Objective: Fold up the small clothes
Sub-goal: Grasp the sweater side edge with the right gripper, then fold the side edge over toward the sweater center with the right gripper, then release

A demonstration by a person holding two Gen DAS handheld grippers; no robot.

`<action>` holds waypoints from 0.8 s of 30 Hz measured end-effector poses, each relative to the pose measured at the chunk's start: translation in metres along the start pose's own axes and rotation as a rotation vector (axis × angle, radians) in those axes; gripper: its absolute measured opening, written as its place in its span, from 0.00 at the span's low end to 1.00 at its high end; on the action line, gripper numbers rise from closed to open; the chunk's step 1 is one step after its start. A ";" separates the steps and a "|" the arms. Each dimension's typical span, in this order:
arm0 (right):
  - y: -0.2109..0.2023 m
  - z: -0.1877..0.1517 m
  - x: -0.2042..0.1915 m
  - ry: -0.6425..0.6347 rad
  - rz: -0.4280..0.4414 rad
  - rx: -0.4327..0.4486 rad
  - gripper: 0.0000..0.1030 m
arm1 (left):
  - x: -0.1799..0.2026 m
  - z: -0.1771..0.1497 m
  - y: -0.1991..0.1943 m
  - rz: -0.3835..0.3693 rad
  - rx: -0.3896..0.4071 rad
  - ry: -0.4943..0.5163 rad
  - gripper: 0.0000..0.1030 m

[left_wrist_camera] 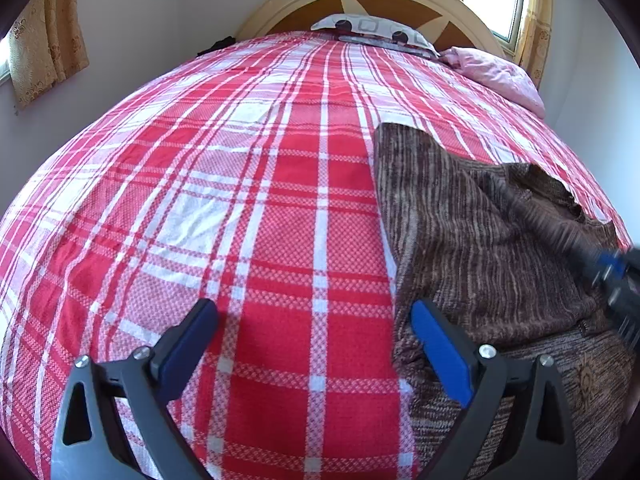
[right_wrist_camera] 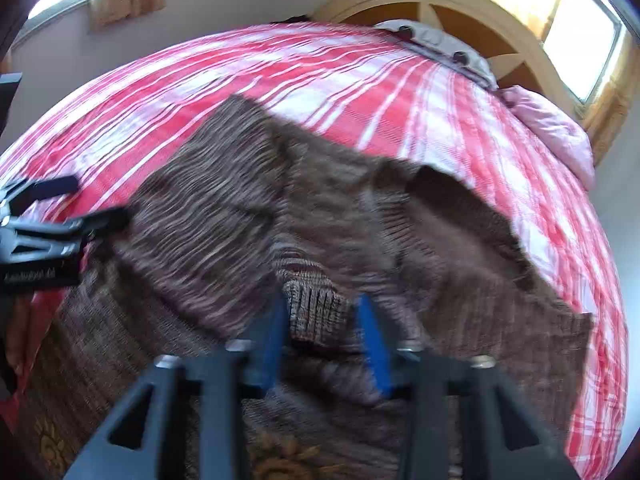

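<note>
Up close, only the right wrist view shows the right gripper [right_wrist_camera: 322,320] pinching a ribbed cuff [right_wrist_camera: 316,312] of the brown sweater [right_wrist_camera: 224,216] at the near right of the plaid bed [left_wrist_camera: 248,184], while the left gripper [left_wrist_camera: 314,314] hangs spread, empty, headboard [left_wrist_camera: 404,4] beyond.

Ribbed brown knit sweater [right_wrist_camera: 312,312]; woven (matt) plaid bedspread [left_wrist_camera: 240,200]
</note>
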State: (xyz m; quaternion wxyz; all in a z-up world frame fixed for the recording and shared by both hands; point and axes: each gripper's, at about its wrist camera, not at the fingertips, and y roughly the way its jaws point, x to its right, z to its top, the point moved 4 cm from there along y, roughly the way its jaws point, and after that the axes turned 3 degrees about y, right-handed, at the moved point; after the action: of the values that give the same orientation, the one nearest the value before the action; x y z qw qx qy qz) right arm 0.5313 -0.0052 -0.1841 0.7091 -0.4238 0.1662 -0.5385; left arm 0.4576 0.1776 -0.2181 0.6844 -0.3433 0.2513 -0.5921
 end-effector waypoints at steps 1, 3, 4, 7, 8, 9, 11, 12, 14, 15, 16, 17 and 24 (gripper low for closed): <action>-0.005 0.006 0.013 0.041 -0.005 0.018 0.10 | 0.000 0.000 0.001 0.000 0.000 0.000 0.97; -0.007 0.012 0.038 0.101 -0.044 0.022 0.10 | 0.000 0.000 0.000 0.001 0.001 0.000 0.97; -0.005 0.015 0.054 0.136 -0.062 0.014 0.10 | 0.000 0.000 0.000 0.000 0.001 -0.001 0.97; 0.007 0.011 0.086 0.209 -0.108 -0.038 0.10 | 0.000 0.000 0.000 0.002 0.000 0.001 0.97; 0.013 0.010 0.093 0.218 -0.124 -0.062 0.11 | 0.000 0.000 0.000 0.002 0.001 0.001 0.97; 0.017 0.005 0.102 0.226 -0.155 -0.084 0.13 | 0.000 0.000 0.000 0.001 0.001 0.001 0.97; 0.014 -0.006 0.111 0.247 -0.144 -0.087 0.58 | 0.000 0.000 0.000 0.002 0.001 0.002 0.97; 0.011 -0.011 0.110 0.267 -0.084 -0.073 0.60 | 0.000 0.000 0.000 0.001 0.001 0.002 0.97; 0.001 -0.022 0.104 0.322 0.070 -0.074 0.60 | 0.000 0.000 0.000 0.000 0.001 0.001 0.97; -0.004 -0.027 0.099 0.335 0.129 -0.070 0.60 | 0.000 0.000 0.000 0.001 0.001 0.001 0.97; -0.010 -0.033 0.093 0.341 0.183 -0.058 0.60 | 0.000 0.000 0.000 0.001 0.002 0.002 0.97; -0.014 -0.038 0.088 0.333 0.199 -0.058 0.60 | 0.000 0.000 0.000 0.000 0.002 0.001 0.97; -0.016 -0.060 0.055 0.284 0.219 -0.086 0.23 | -0.001 0.001 -0.001 -0.015 0.011 -0.005 0.97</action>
State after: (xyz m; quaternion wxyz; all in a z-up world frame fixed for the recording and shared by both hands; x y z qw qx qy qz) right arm 0.5001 -0.0808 -0.1945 0.7143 -0.3527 0.3325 -0.5048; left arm 0.4572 0.1788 -0.2172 0.6826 -0.3429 0.2436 -0.5976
